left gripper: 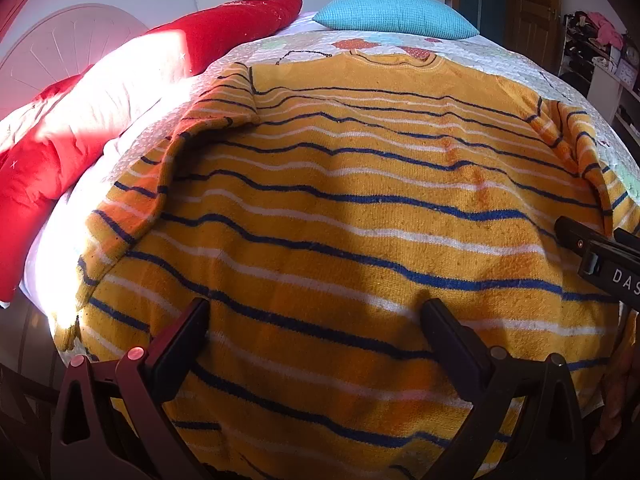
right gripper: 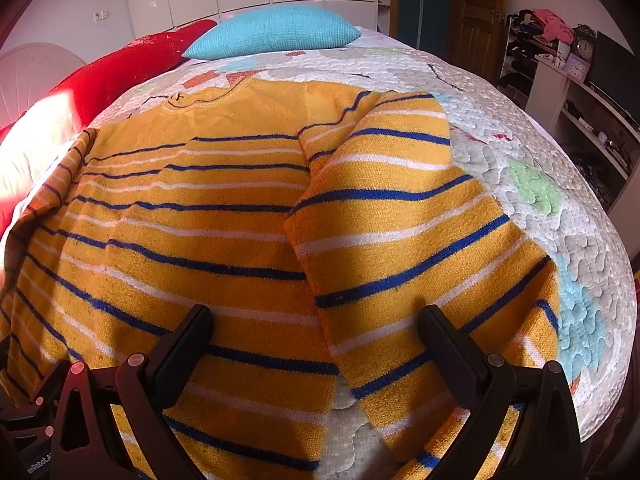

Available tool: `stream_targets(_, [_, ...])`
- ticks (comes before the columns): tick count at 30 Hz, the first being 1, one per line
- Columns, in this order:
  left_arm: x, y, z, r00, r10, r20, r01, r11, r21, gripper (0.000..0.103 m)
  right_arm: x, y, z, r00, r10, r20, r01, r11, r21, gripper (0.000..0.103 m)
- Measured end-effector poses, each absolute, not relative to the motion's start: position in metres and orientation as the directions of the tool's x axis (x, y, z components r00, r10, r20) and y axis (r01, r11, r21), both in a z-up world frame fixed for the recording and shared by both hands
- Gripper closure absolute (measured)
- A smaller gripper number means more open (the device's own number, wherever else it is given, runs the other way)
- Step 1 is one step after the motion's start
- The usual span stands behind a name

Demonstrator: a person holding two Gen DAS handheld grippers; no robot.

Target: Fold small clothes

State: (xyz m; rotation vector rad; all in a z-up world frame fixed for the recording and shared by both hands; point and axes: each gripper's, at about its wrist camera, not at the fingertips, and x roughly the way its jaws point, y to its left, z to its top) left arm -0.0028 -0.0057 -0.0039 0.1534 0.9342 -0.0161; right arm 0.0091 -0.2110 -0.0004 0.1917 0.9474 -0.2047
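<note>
Two spread grippers, left point(left gripper: 316, 320) and right point(right gripper: 316, 324), hover over the striped sweater point(left gripper: 340, 220); the right should pinch the sleeve point(right gripper: 400, 240) at 1 o'clock and fold it inward.

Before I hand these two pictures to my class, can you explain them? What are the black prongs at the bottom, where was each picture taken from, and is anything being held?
No robot here: a person holds a two-fingered tool in each hand, with a camera looking along its fingers. The prongs are the left gripper in the left wrist view and the right gripper in the right wrist view. Both have open jaws and hold nothing. Below them a yellow striped sweater lies spread on a quilted bedspread, its sleeve on the right side lying down along the body. Behind lie a turquoise pillow and a red cushion.
</note>
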Motion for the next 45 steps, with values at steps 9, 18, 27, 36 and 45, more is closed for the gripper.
stream_targets(9, [-0.016, -0.003, 0.009, 0.605, 0.056, -0.794, 0.094, 0.985, 0.141, 0.000, -0.005, -0.208, 0.015, 0.592, -0.067, -0.803, 0.253, 0.962, 0.106, 0.000])
stream_targets(18, [-0.035, 0.004, 0.033, 0.630, -0.023, -0.776, 0.121, 0.990, 0.069, 0.000, -0.016, -0.203, 0.029, 0.646, -0.071, -0.760, 0.251, 0.960, 0.124, 0.000])
stream_targets(27, [-0.042, 0.004, 0.043, 0.658, -0.029, -0.753, 0.112, 0.992, 0.060, 0.000, -0.023, -0.200, 0.033, 0.671, -0.096, -0.735, 0.252, 0.962, 0.105, 0.000])
stream_targets(36, [-0.046, 0.002, 0.045, 0.665, -0.048, -0.745, 0.124, 0.991, 0.047, 0.000, -0.020, -0.190, 0.026, 0.651, -0.081, -0.754, 0.208, 0.975, 0.075, 0.000])
stream_targets(45, [-0.047, -0.007, 0.042, 0.652, -0.064, -0.756, 0.170, 0.983, 0.063, 0.000, -0.022, -0.191, 0.027, 0.661, -0.060, -0.748, 0.200, 0.975, 0.098, 0.000])
